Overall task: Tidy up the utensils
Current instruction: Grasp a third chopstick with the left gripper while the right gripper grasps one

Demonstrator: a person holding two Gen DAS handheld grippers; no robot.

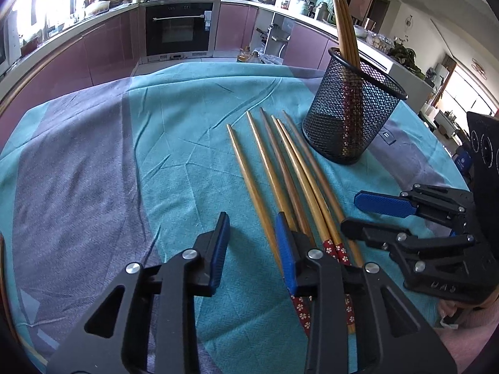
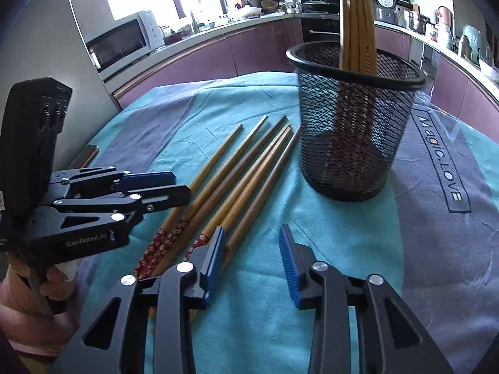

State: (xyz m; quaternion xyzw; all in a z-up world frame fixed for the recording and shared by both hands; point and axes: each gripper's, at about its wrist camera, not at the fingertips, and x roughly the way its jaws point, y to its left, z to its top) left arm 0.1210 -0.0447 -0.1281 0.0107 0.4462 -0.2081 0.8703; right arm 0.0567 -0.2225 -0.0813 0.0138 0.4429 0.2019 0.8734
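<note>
A black wire-mesh cup (image 1: 352,109) stands upright on the teal and grey cloth (image 1: 93,155), and a few bamboo chopsticks (image 1: 341,15) stand in it, leaning together against its rim with their thin ends up and their dark patterned handles showing through the mesh at the bottom; just beside the cup, on its left as both cameras see it, five more loose chopsticks (image 1: 280,171) lie flat on the cloth in a rough fan, tips towards the kitchen counter, handles towards the person; they are plain golden-brown wood, and at least three carry a red band with small white flowers at the thick end; the two in the middle lie touching along their length. The left gripper (image 1: 252,249) hangs low over the handle ends, its blue-padded jaws spread, with the leftmost chopstick running into the gap between them and the pads not pressing on it; the right gripper (image 2: 251,265) sits at the other side of the fan, jaws likewise parted over bare cloth, its left finger just beside the outermost chopstick; a hand (image 2: 46,280) in a pink sleeve holds the left tool.
</note>
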